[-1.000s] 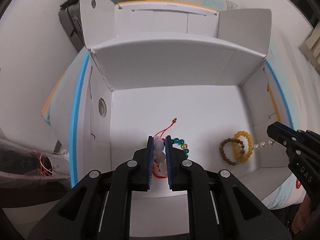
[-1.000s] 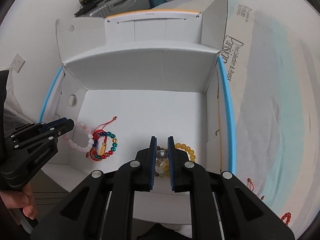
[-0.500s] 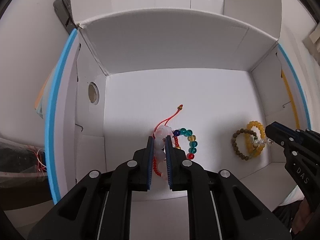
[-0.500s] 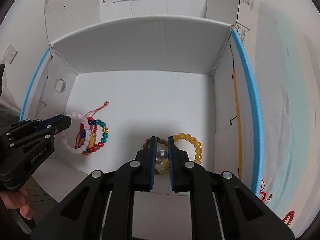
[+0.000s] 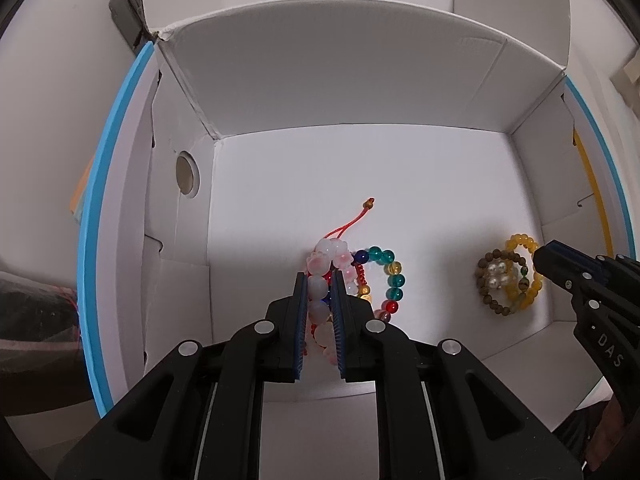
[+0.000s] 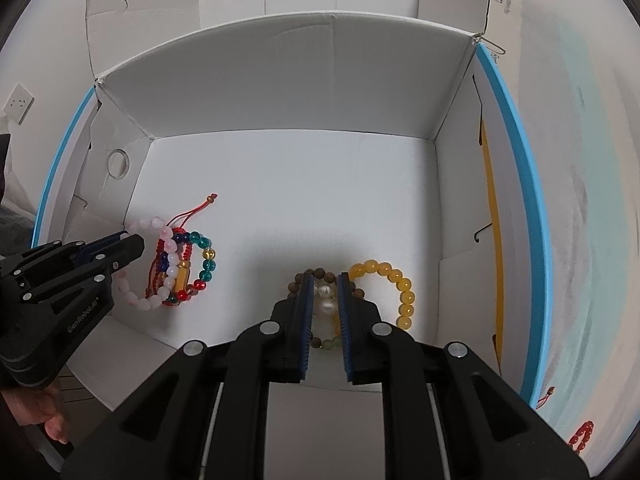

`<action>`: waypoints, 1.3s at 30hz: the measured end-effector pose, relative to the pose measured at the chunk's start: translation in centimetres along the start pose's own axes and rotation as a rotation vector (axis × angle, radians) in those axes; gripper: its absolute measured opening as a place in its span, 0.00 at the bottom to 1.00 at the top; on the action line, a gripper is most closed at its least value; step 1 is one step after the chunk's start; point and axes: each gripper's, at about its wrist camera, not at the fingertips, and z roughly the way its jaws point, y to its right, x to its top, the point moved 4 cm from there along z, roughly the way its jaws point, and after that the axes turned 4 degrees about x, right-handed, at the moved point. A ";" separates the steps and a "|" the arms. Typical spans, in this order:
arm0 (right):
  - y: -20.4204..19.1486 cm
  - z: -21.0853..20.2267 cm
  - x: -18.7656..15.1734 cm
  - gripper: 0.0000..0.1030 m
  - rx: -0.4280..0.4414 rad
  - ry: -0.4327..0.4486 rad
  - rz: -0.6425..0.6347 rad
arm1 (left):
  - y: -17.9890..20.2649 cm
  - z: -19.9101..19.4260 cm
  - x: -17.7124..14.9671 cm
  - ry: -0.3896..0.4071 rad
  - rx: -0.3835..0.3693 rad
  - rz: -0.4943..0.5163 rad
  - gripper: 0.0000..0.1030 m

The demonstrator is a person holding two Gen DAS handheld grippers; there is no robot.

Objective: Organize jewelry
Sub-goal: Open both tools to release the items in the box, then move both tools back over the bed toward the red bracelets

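Observation:
A white cardboard box [image 5: 360, 184] holds the jewelry. My left gripper [image 5: 320, 280] is shut on a pale pink bead bracelet [image 5: 320, 260], low over a multicoloured bead bracelet [image 5: 390, 276] and a red cord bracelet [image 5: 344, 230] on the box floor. My right gripper [image 6: 324, 280] has parted a little around a white pearl bracelet [image 6: 325, 298], which rests on a brown bead bracelet [image 6: 320, 274] beside a yellow bead bracelet [image 6: 394, 284]. The pearls show as a small heap in the left wrist view [image 5: 498, 276].
The box flaps stand open; a blue-edged flap [image 6: 520, 184] runs along the right side and another [image 5: 108, 200] along the left. A round hole [image 5: 186, 174] is in the left wall. Red bead jewelry [image 6: 580, 436] lies outside on the bedding at right.
Both grippers have moved down into the box with their bracelets. The right jaws have opened slightly and the pearl bracelet now lies on the brown and yellow bracelets.

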 end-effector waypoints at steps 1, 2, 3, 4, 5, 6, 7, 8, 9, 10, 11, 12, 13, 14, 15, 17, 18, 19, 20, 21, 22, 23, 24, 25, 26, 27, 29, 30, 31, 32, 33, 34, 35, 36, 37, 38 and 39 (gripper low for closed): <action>0.0 -0.1 0.0 0.12 0.003 0.003 -0.001 | 0.0 0.0 0.0 0.001 0.001 -0.005 0.12; 0.0 -0.1 0.0 0.15 0.004 0.005 0.000 | -0.1 -0.1 0.0 0.006 0.005 -0.010 0.12; 0.0 -0.3 -0.1 0.24 0.008 0.013 0.003 | -0.1 -0.1 -0.1 0.010 0.010 -0.012 0.13; 0.1 -0.6 -0.1 0.28 0.012 0.022 0.004 | -0.1 -0.3 -0.1 0.014 0.013 -0.015 0.15; 0.1 -0.9 -0.1 0.35 0.013 0.033 0.006 | -0.1 -0.5 -0.1 0.018 0.015 -0.018 0.20; 0.2 -1.1 -0.1 0.40 0.015 0.041 0.007 | -0.1 -0.8 -0.1 0.027 0.021 -0.024 0.34; 0.2 -1.5 -0.1 0.43 0.022 0.050 0.009 | -0.2 -1.2 -0.2 0.045 0.028 -0.030 0.48; 0.3 -1.9 0.0 0.51 0.028 0.063 0.013 | 0.0 -1.9 -0.2 0.075 0.040 -0.026 0.52; 0.4 -2.3 0.0 0.56 0.030 0.073 0.013 | 0.2 -2.3 -0.3 0.091 0.046 -0.020 0.57; 0.4 -2.7 0.0 0.57 0.033 0.085 0.012 | 0.3 -2.8 -0.4 0.104 0.049 -0.024 0.63; 0.5 -3.2 0.0 0.60 0.035 0.097 0.009 | 0.3 -3.2 -0.4 0.109 0.050 -0.031 0.66; 0.5 -3.7 0.0 0.65 0.040 0.106 0.010 | 0.5 -3.6 -0.4 0.119 0.049 -0.036 0.70; 0.6 -4.1 0.1 0.68 0.042 0.114 0.011 | 0.5 -4.0 -0.5 0.132 0.047 -0.039 0.74; 0.6 -4.6 0.1 0.72 0.045 0.125 0.010 | 0.7 -4.6 -0.6 0.149 0.045 -0.045 0.77; 0.7 -5.4 0.0 0.75 0.044 0.144 0.007 | 0.9 -5.0 -0.7 0.160 0.042 -0.049 0.83; 1.1 -6.5 -0.1 0.80 0.037 0.165 0.006 | 1.5 -5.9 -0.9 0.181 0.031 -0.042 0.86; 1.2 -6.9 -0.2 0.84 0.034 0.175 0.008 | 1.7 -6.3 -1.0 0.188 0.028 -0.043 0.90; 1.6 -7.6 -0.4 0.85 0.032 0.189 0.011 | 2.0 -6.7 -1.2 0.196 0.024 -0.044 0.94; 2.0 -8.3 -0.7 0.87 0.026 0.200 0.013 | 2.0 -7.1 -1.1 0.201 0.022 -0.044 0.94; 2.3 -8.9 -0.9 0.89 0.019 0.210 0.014 | 2.2 -7.6 -1.2 0.211 0.016 -0.041 0.94; 2.7 -9.5 -1.2 0.90 0.015 0.223 0.016 | 2.4 -8.2 -1.4 0.222 0.006 -0.041 0.94; 3.2 -10.3 -1.6 0.91 0.010 0.239 0.026 | 3.0 -9.0 -1.6 0.240 -0.008 -0.042 0.94; 3.7 -10.9 -1.9 0.93 0.008 0.248 0.032 | 3.5 -9.6 -1.8 0.253 -0.013 -0.042 0.94; 4.4 -11.7 -2.4 0.93 0.001 0.259 0.038 | 4.4 -10.3 -2.0 0.267 -0.022 -0.034 0.94; 5.2 -12.4 -2.9 0.93 -0.010 0.270 0.049 | 5.0 -10.7 -2.0 0.274 -0.026 -0.028 0.94; 5.7 -12.8 -3.2 0.93 -0.014 0.275 0.057 | 5.8 -11.2 -2.2 0.285 -0.028 -0.020 0.94; 7.3 -14.1 -4.2 0.93 -0.023 0.289 0.079 | 7.6 -12.3 -2.5 0.308 -0.044 0.008 0.94; 8.3 -14.9 -4.8 0.93 -0.039 0.298 0.092 | 8.5 -12.7 -2.7 0.312 -0.057 0.021 0.94; 9.2 -15.6 -5.3 0.93 -0.050 0.311 0.101 | 9.6 -13.2 -2.8 0.317 -0.080 0.033 0.94; 10.0 -16.2 -5.9 0.93 -0.062 0.322 0.114 | 10.3 -13.4 -2.9 0.321 -0.088 0.036 0.94; 11.3 -16.9 -6.7 0.93 -0.071 0.326 0.130 | 11.1 -13.6 -3.0 0.325 -0.092 0.042 0.94; 11.9 -17.4 -7.2 0.93 -0.075 0.328 0.138 | 12.3 -13.9 -3.1 0.323 -0.108 0.052 0.94; 12.8 -17.8 -7.8 0.93 -0.086 0.331 0.150 | 13.2 -14.1 -3.3 0.320 -0.126 0.060 0.94; 14.0 -18.4 -8.5 0.93 -0.101 0.336 0.164 | 14.3 -14.3 -3.4 0.319 -0.147 0.072 0.94; 15.1 -18.9 -9.2 0.93 -0.109 0.340 0.178 | 15.5 -14.4 -3.5 0.321 -0.155 0.086 0.94; 15.8 -19.2 -9.7 0.93 -0.112 0.340 0.188 | 16.4 -14.5 -3.6 0.325 -0.162 0.098 0.94; 17.0 -19.7 -10.5 0.93 -0.119 0.340 0.205 | 17.5 -14.6 -3.8 0.327 -0.175 0.115 0.94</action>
